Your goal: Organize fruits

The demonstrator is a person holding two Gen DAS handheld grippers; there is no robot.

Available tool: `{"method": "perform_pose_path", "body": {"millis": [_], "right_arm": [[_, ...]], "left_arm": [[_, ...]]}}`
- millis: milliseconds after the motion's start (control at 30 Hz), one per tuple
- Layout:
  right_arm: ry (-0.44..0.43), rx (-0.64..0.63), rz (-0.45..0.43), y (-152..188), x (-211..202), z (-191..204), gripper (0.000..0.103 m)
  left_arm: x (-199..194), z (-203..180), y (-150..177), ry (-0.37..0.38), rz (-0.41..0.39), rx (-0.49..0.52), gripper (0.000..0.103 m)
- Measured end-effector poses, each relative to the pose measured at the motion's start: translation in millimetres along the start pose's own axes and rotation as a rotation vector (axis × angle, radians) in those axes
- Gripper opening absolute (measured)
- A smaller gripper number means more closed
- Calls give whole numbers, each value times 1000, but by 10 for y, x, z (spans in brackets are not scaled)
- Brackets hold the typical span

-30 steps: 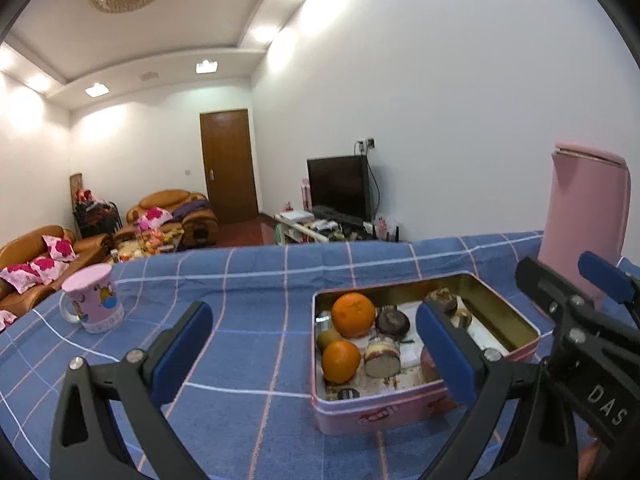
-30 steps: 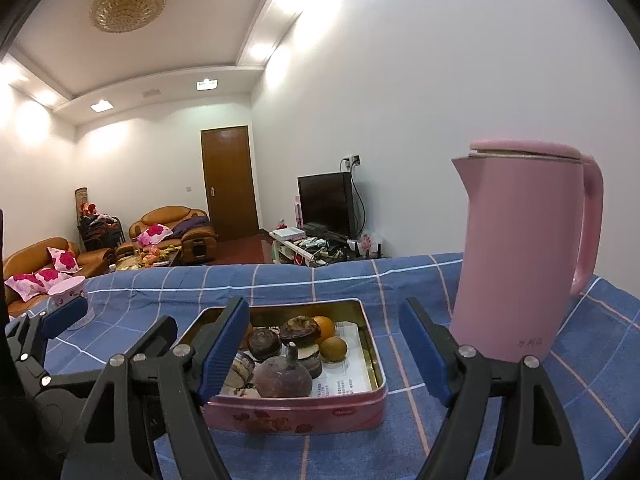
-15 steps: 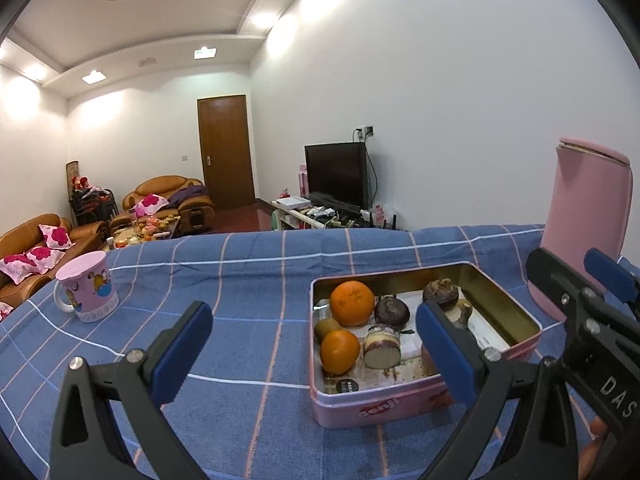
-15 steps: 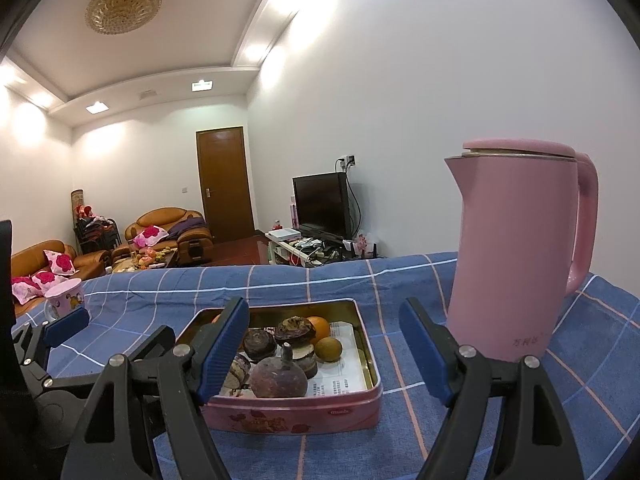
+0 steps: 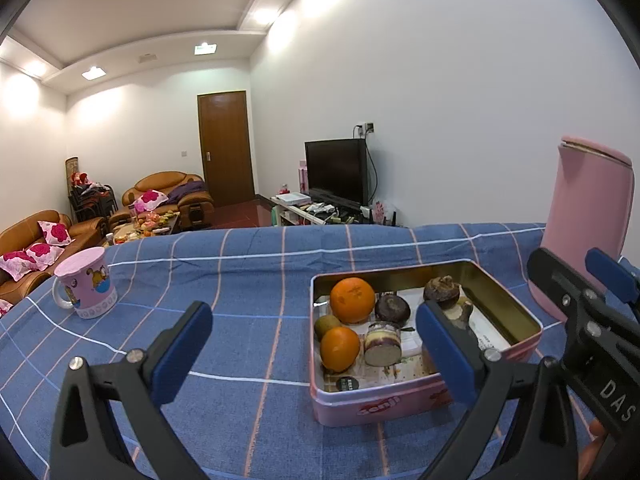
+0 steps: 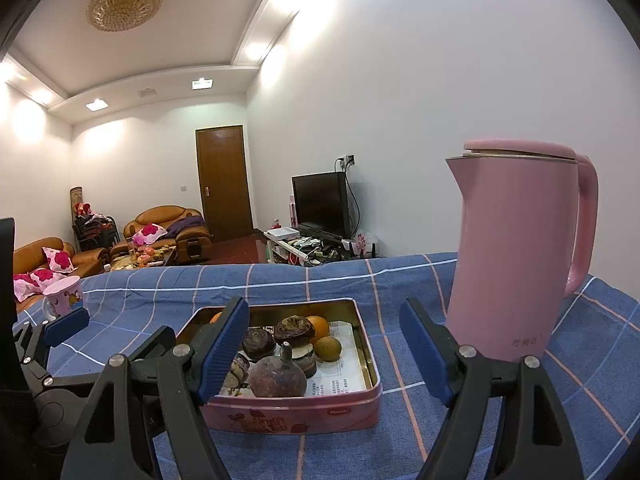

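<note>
A pink tin box (image 5: pixel 408 402) (image 6: pixel 296 408) rests on the blue checked tablecloth. Inside lie two oranges (image 5: pixel 352 300) (image 5: pixel 339 349), a small green-brown fruit (image 5: pixel 326 326), several dark purple mangosteens (image 5: pixel 393 309) (image 6: pixel 279 375) and a cut one (image 5: pixel 382 349). My left gripper (image 5: pixel 314 350) hovers open in front of the box's left half, nothing between its blue pads. My right gripper (image 6: pixel 324 346) is open too, level with the box's near side and empty. Each gripper shows at the edge of the other's view.
A tall pink kettle (image 6: pixel 516 252) (image 5: pixel 588 220) stands right of the box. A pink cartoon mug (image 5: pixel 85 282) (image 6: pixel 64 294) sits at the far left of the table (image 5: pixel 240 272). Beyond the table edge are sofas, a TV and a door.
The left wrist view has tilted a little, so the box sits slightly lower in frame. Both grippers stay open and nothing in the box has moved.
</note>
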State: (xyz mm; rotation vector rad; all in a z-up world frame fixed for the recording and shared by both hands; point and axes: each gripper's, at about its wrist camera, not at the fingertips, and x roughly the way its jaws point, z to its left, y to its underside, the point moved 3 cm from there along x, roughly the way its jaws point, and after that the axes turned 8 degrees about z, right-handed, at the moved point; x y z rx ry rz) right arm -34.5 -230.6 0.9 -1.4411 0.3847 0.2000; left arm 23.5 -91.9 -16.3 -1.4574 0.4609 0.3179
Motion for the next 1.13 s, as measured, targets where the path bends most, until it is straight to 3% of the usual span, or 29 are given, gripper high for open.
{"method": "perform_pose_path", "body": {"millis": [1133], "right_arm": [[7, -2, 13, 5, 33, 4, 79]], "left_arm": [[78, 14, -17, -7, 45, -5, 103]]}}
